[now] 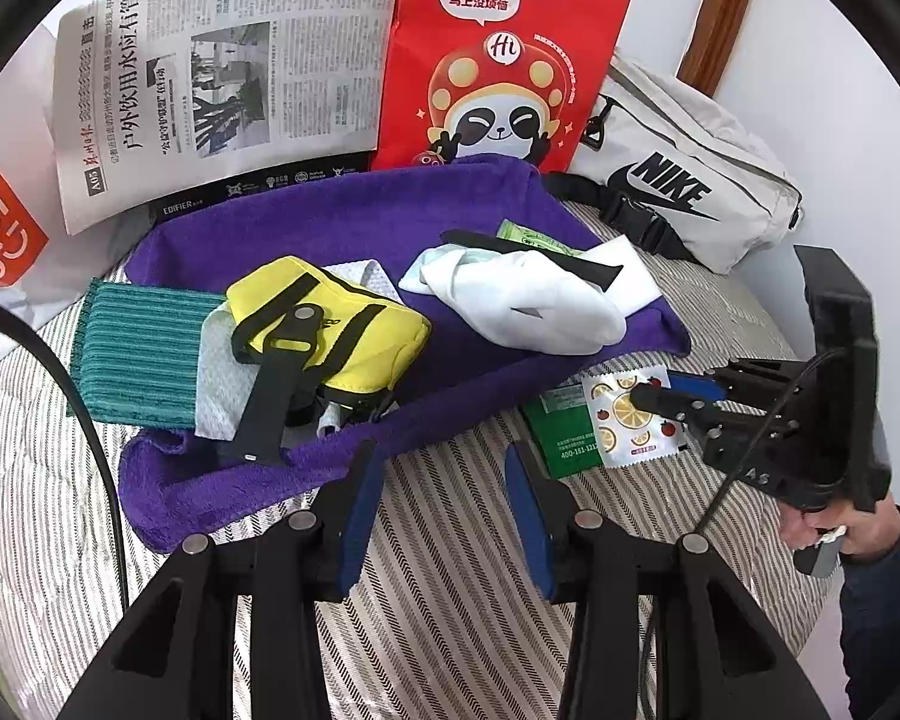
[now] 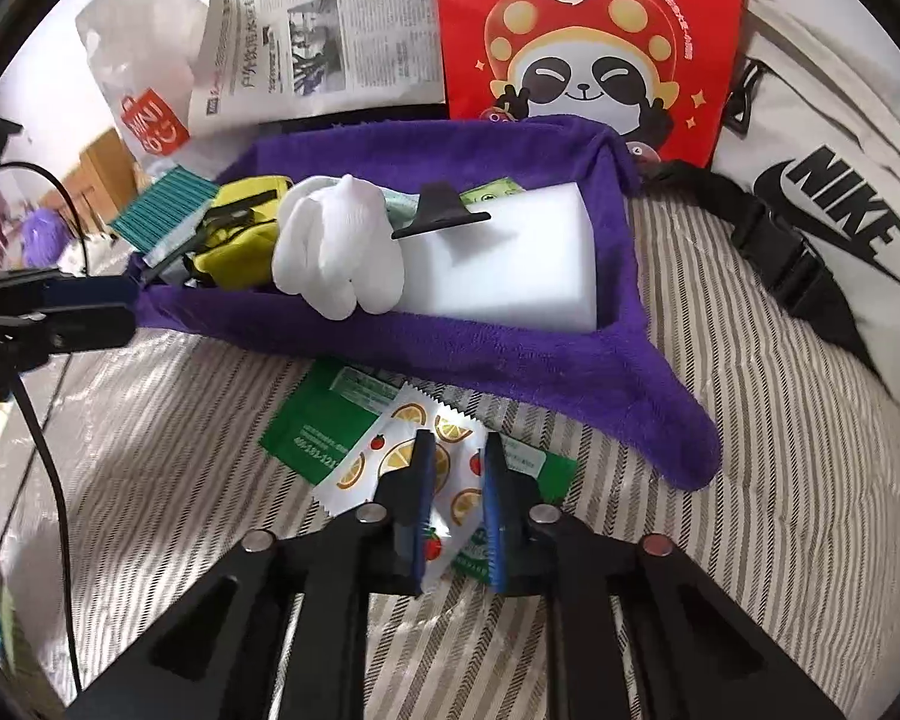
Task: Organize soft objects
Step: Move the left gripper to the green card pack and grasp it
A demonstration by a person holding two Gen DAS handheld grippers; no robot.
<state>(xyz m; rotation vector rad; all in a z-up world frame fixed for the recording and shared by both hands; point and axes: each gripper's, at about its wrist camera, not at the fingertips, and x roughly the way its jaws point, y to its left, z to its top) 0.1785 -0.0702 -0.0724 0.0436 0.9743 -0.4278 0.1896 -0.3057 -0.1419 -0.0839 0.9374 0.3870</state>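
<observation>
A purple towel (image 1: pixel 342 222) lies on the striped bed cover with a yellow pouch (image 1: pixel 342 324), a teal ribbed cloth (image 1: pixel 138 348), a white glove (image 1: pixel 528 300) and a white foam block (image 2: pixel 510 252) on it. In front of the towel, a fruit-print packet (image 2: pixel 384 456) lies on top of a green packet (image 2: pixel 312 426). My right gripper (image 2: pixel 457 441) points down at the fruit-print packet, its blue pads closed on it. My left gripper (image 1: pixel 441 453) hangs open over the bed cover by the towel's near edge, with nothing between its fingers.
A newspaper (image 1: pixel 222 72), a red panda-print bag (image 1: pixel 498 60) and a white shopping bag (image 1: pixel 6 240) stand at the back. A white Nike waist bag (image 1: pixel 690 180) lies at the right. A hand (image 1: pixel 834 528) holds the right gripper. A black cable (image 1: pixel 90 432) curves at the left.
</observation>
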